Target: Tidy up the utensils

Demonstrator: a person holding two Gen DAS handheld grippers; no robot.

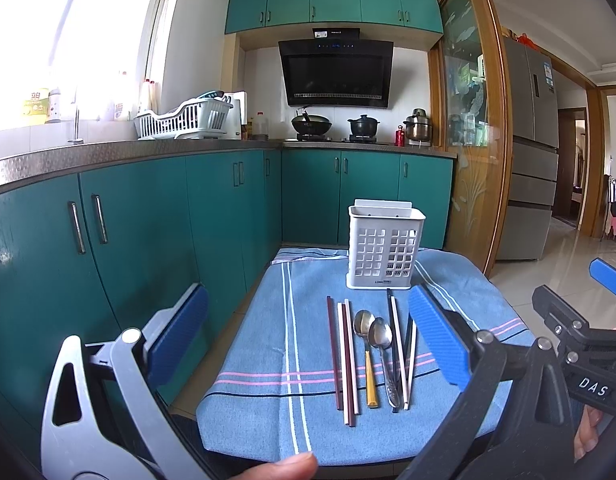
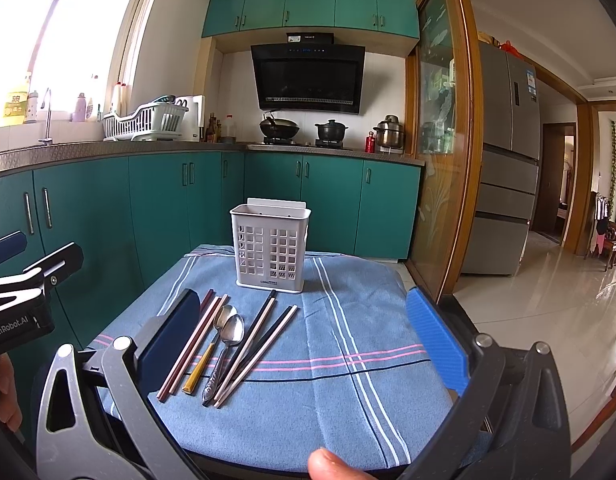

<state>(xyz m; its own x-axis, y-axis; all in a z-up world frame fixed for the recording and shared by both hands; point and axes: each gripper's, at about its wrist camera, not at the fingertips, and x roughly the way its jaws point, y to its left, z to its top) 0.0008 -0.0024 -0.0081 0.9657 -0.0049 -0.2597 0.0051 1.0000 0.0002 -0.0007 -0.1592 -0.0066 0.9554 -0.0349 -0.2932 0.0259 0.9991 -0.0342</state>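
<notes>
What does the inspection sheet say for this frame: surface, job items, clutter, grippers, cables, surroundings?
Surface: blue striped cloth covers the table.
Job's things: chopsticks and two spoons lie side by side; white slotted holder stands upright behind them, apparently empty.
Clutter: nothing seen on the cloth.
Grippers: left gripper and right gripper both open, holding nothing, above the near edge.
Cables: nothing seen.
Surroundings: green cabinets, dish rack, stove pots, fridge.

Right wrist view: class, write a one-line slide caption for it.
Open right gripper poised over chopsticks and two spoons on a blue cloth, white caddy behind.
</notes>
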